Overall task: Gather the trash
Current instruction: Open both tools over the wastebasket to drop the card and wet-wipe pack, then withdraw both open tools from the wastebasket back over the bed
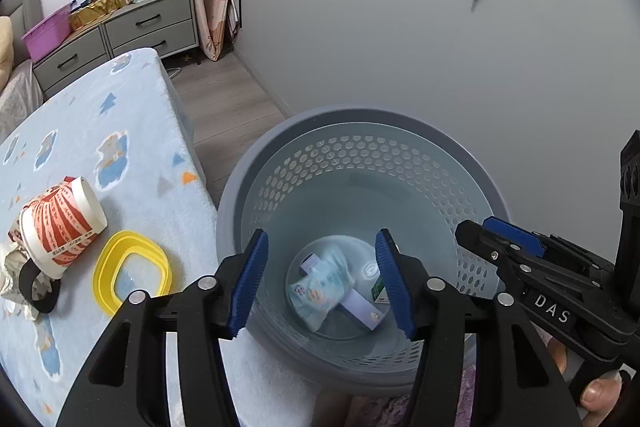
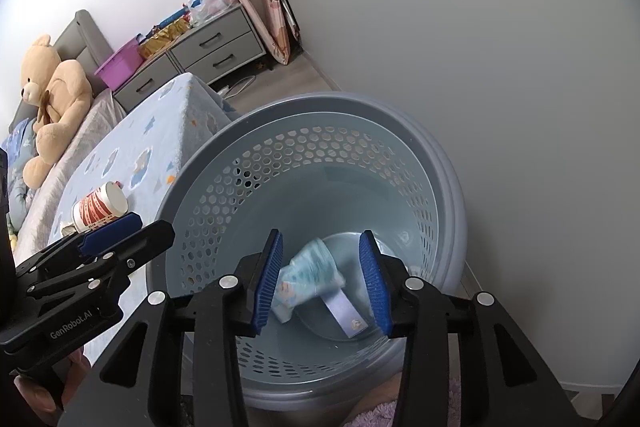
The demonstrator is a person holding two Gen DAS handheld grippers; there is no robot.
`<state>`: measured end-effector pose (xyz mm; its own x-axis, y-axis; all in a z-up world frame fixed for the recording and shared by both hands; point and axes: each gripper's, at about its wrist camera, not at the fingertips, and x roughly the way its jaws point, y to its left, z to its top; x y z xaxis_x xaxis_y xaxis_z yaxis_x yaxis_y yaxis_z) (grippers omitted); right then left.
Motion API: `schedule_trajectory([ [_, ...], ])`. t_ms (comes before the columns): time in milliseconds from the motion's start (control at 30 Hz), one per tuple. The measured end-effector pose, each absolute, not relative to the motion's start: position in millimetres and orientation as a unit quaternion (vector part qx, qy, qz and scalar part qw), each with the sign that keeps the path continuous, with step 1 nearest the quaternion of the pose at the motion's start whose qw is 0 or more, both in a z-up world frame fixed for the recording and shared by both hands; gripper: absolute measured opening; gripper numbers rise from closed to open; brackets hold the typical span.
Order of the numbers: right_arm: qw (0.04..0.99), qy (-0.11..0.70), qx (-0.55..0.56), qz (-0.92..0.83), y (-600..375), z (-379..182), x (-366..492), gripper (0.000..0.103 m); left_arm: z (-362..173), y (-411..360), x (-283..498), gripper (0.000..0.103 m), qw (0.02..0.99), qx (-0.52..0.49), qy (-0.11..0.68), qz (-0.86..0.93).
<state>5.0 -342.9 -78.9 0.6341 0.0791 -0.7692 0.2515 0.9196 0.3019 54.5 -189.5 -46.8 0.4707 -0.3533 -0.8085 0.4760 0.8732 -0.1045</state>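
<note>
A grey-blue perforated waste basket (image 1: 240, 211) (image 2: 192, 203) stands on the floor beside the bed. At its bottom lie a blurred light blue packet (image 1: 324, 285) (image 2: 308, 277) and a white strip of card (image 1: 366, 311) (image 2: 344, 311). My left gripper (image 1: 320, 279) hangs open and empty over the basket mouth. My right gripper (image 2: 320, 277) is also open and empty above it; it shows in the left wrist view (image 1: 500, 231) at the right. On the bed lie a red-and-white paper cup (image 1: 60, 223) (image 2: 100, 207), a yellow lid ring (image 1: 132, 273) and crumpled foil (image 1: 16, 275).
The bed has a light blue patterned cover (image 1: 120, 131) (image 2: 140, 155). A grey wall panel (image 1: 440, 47) stands behind the basket. Grey drawers (image 1: 156, 23) with a purple tub (image 1: 46, 33) stand at the back. A teddy bear (image 2: 52, 99) sits on the bed.
</note>
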Motion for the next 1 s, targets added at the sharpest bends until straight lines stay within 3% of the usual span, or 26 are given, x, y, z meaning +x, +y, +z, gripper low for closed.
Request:
schedule_trajectory([
  [300,0.881,0.428,0.197,-0.047,-337,-80,3,0.042,-43,-180,50,0.058,0.861,0.062,0.45,-0.227],
  [1000,0.892,0.41,0.187,-0.036,-314,-65,-8,0.071,-28,-145,37,0.065,0.876,0.044,0.435,-0.204],
])
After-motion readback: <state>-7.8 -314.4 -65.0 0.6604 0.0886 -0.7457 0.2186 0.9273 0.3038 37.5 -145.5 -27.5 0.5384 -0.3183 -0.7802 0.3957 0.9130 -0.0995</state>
